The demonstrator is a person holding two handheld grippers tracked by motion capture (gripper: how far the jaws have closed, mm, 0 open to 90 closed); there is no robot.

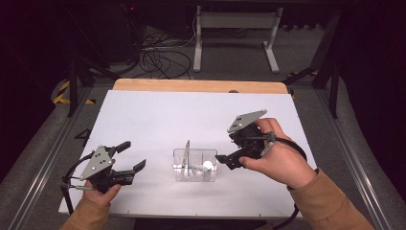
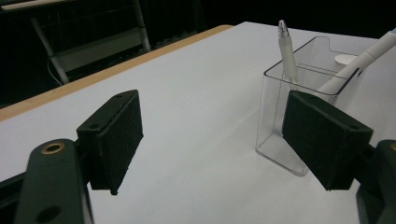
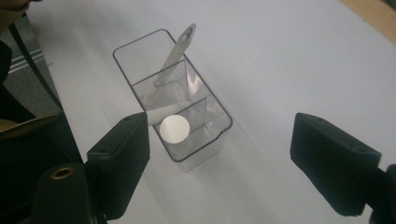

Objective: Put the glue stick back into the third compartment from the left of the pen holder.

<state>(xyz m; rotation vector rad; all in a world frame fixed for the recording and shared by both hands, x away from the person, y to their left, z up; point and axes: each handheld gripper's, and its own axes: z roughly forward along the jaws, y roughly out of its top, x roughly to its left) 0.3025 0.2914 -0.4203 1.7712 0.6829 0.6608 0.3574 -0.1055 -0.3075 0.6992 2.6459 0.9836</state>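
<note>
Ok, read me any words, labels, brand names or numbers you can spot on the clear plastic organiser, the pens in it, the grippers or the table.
No readable text anywhere.
Clear plastic compartment organiser: no print or label.
Translucent slim pen and white round-capped marker: no lettering visible.
White table sheet: blank.
Left gripper and right gripper: plain black jaws, grey plates without markings.

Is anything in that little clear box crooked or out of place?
Nothing looks spilled or broken. The clear organizer stands upright on the white table. A slim pen and a white marker lean at angles in its compartments. Both grippers are open and apart from it.
</note>
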